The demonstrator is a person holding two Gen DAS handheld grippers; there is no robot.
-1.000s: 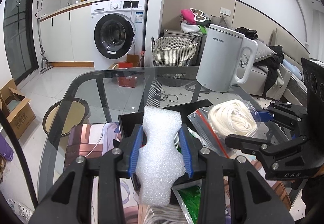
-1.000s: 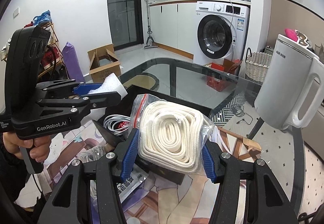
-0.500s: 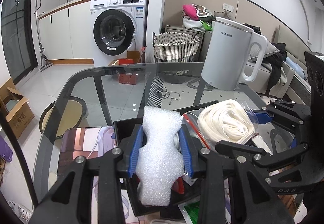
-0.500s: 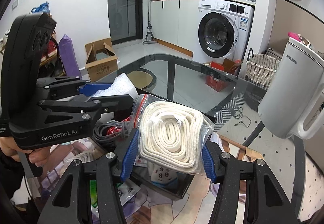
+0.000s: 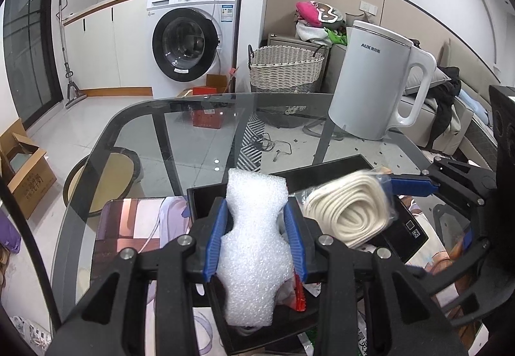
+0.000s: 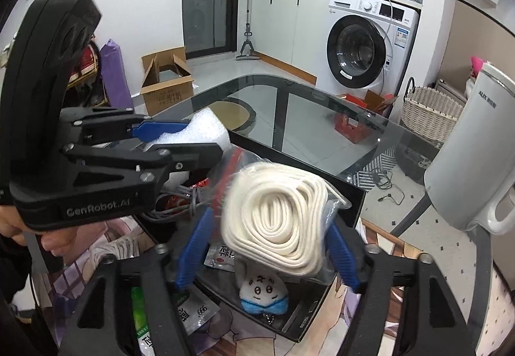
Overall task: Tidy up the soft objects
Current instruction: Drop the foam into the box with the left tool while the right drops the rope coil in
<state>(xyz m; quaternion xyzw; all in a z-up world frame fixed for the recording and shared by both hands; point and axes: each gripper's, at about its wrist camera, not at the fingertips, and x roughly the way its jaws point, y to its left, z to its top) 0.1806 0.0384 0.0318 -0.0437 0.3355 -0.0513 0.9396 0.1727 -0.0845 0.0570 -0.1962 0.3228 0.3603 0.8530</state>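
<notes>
Squeezing the white foam block (image 5: 254, 243) at its waist, the left gripper (image 5: 256, 241) dents it easily; the right gripper (image 6: 268, 254) has just been opening around the limp bagged rope coil (image 6: 276, 217).

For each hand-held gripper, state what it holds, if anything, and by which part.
Left hand-held gripper: white foam piece, pinched at its narrow middle. Right hand-held gripper: jaws just opened, releasing the bagged rope coil between them.

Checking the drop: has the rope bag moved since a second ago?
Yes. In the right wrist view the rope bag now hangs over the black box, above the plush.
</notes>
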